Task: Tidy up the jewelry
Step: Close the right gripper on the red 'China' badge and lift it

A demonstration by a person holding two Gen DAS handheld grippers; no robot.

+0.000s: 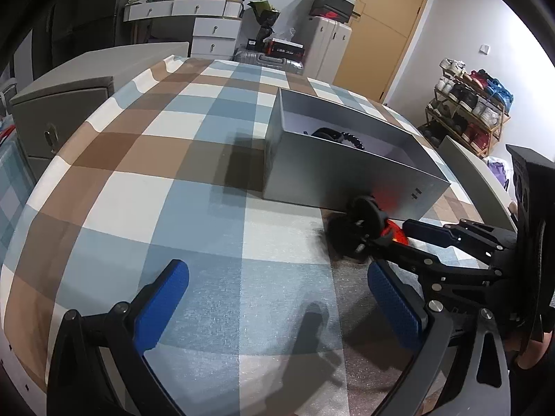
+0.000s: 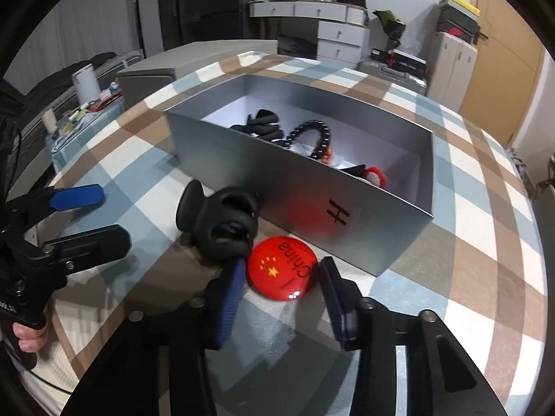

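Beside the grey cardboard box (image 2: 312, 187), the right tongs (image 2: 281, 298) straddle the round red flag badge (image 2: 281, 267), apart, left tongs (image 1: 274, 298) apart and empty: 1 nudge could bump the black hair claw (image 2: 222, 223), or the glossy dome slips free.

Red badge (image 1: 395, 234): mostly hidden behind my right gripper (image 1: 392, 239) in the left view; grey box (image 2: 301, 187): near wall concealed part of its contents; red item (image 2: 376, 175) inside: half seen, kind unclear; black hair clip (image 2: 222, 222): blurred.
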